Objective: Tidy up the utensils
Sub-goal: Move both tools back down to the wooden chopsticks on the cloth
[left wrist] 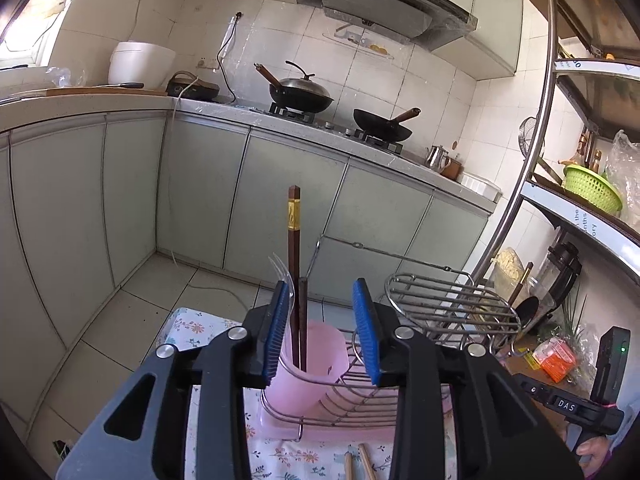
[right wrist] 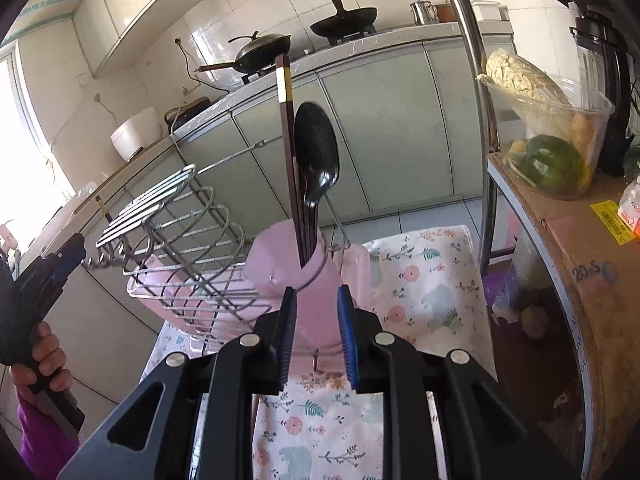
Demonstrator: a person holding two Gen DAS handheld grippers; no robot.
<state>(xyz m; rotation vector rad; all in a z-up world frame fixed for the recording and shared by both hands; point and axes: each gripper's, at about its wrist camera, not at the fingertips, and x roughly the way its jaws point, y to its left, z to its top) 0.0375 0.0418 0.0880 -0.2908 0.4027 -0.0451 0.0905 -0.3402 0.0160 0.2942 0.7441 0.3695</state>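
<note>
Behind pink cup (right wrist: 296,276): wire rack (right wrist: 176,240); both tools open, w/ nothing held.

One pink holder cup (left wrist: 308,364) stands in one wire dish rack (left wrist: 452,304). In it I count two dark chopsticks (left wrist: 295,264), one black spoon (right wrist: 316,152) and what may be one clear plastic spoon (left wrist: 285,276), though it is hard to make out. Two pale chopsticks (left wrist: 358,462) lie on the one floral cloth (right wrist: 424,272). Two woks (left wrist: 302,94) sit on the stove, beside one kettle (left wrist: 437,157).
</note>
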